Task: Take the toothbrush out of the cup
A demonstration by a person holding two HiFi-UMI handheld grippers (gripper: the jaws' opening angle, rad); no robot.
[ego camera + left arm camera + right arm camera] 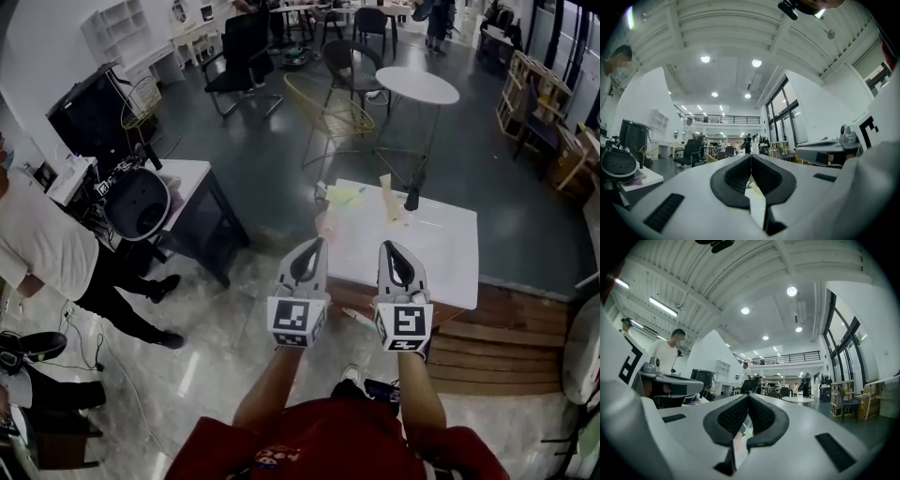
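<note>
Nearest, we see the wearer's red shirt and both forearms stretched fwd, side by side. L tongs and R tongs sit about level, near each other but apart, each w/ its marker cube at the back. In the left gripper view the L tongs are closed: dark pads meet at the tip, nothing btwn them. The right gripper view shows the same for the R tongs: pads together at the tip, empty.

In the head view both tips lie against the near-left part of the white counter. A pinkish blurred shape at the counter's left edge, just ahead of the L tongs' tip, we take as the cup; neither tongs touch it. The toothbrush is too blurred to pick out, so we can't tell if it's in the cup. Further along the counter are a yellow-green item and a dark upright bottle-like thing near the far edge.

Off to the left, a person in a white top stands by a dark desk. In the bg we see a round white table, a wire chair and a black office chair.
</note>
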